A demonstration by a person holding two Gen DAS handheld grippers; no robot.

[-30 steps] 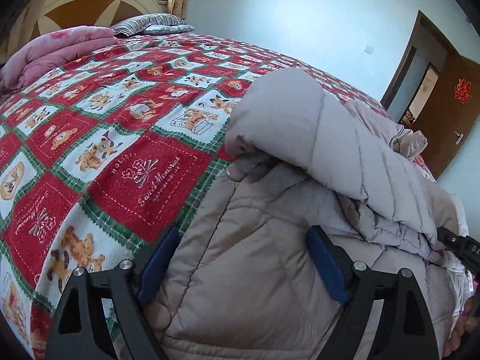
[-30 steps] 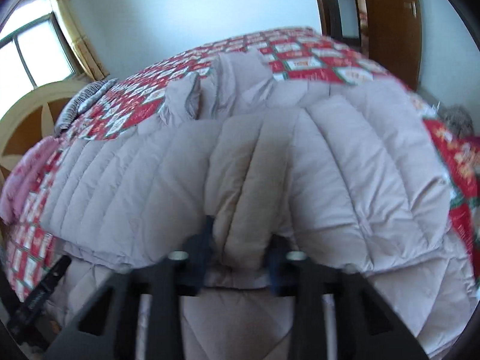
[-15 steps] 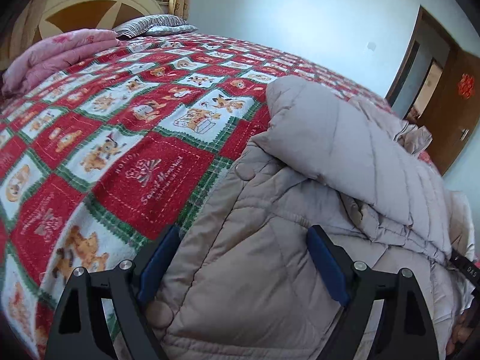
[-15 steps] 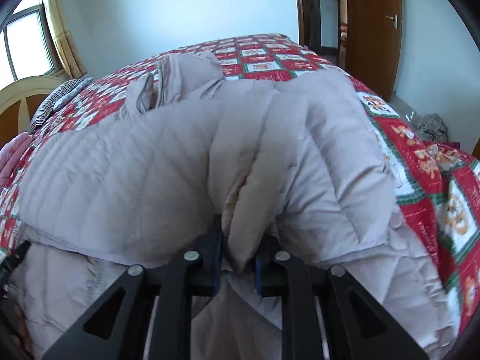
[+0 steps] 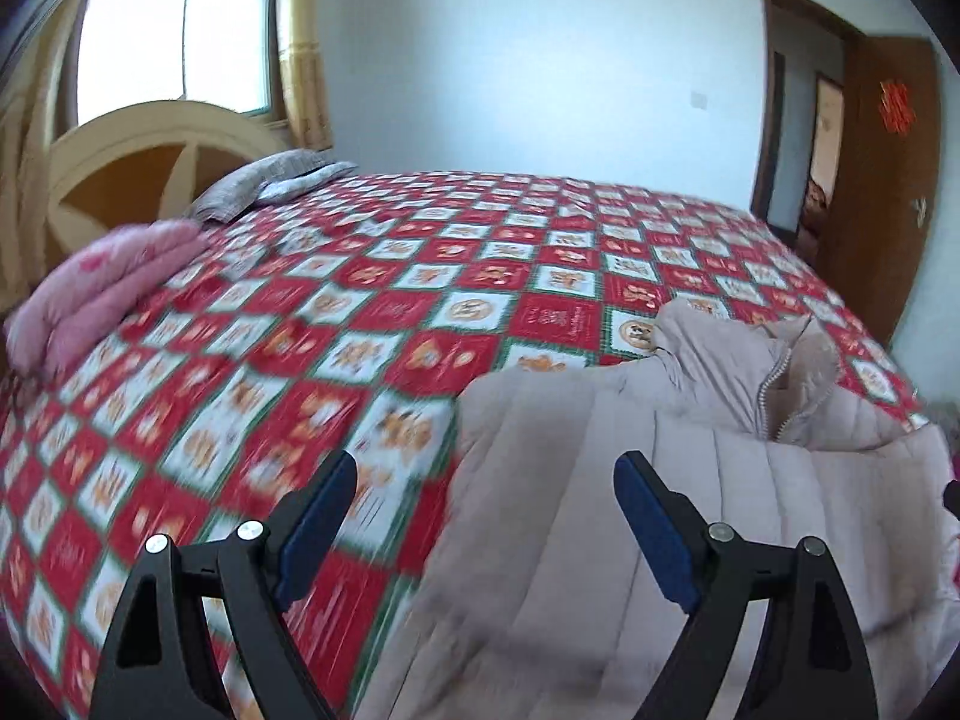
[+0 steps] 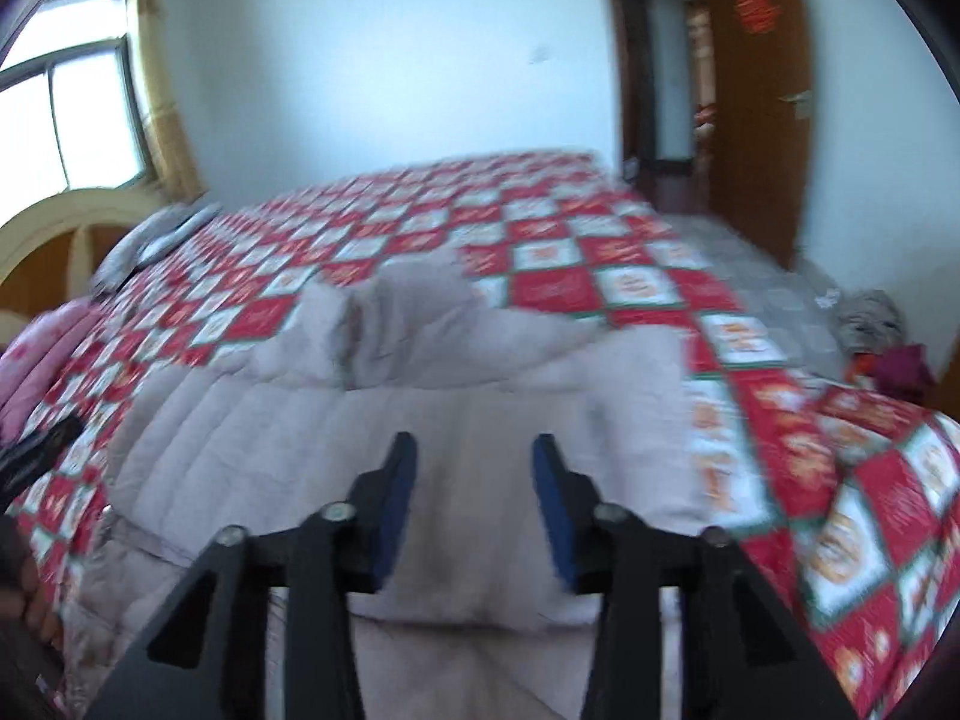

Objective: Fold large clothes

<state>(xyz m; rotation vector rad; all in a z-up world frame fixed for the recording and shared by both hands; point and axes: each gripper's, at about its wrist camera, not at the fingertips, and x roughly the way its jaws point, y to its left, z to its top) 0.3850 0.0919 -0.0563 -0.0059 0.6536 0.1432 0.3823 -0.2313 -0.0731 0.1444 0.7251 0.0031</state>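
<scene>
Below the opening right gripper (image 6: 474, 468) fingers, clear of them, the beige coat (image 6: 420, 420).

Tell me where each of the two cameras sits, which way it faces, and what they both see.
Left wrist: sits on the left gripper, looks forward and down across the red checked bedspread toward the headboard; its open fingers show.
Right wrist: sits on the right gripper, looks down over the beige padded coat; its fingers show, jaws opening, no fabric pinched; the left gripper's tip shows at the left edge.
Shared: coat, bedspread, pink quilt, window, wooden door.
</scene>
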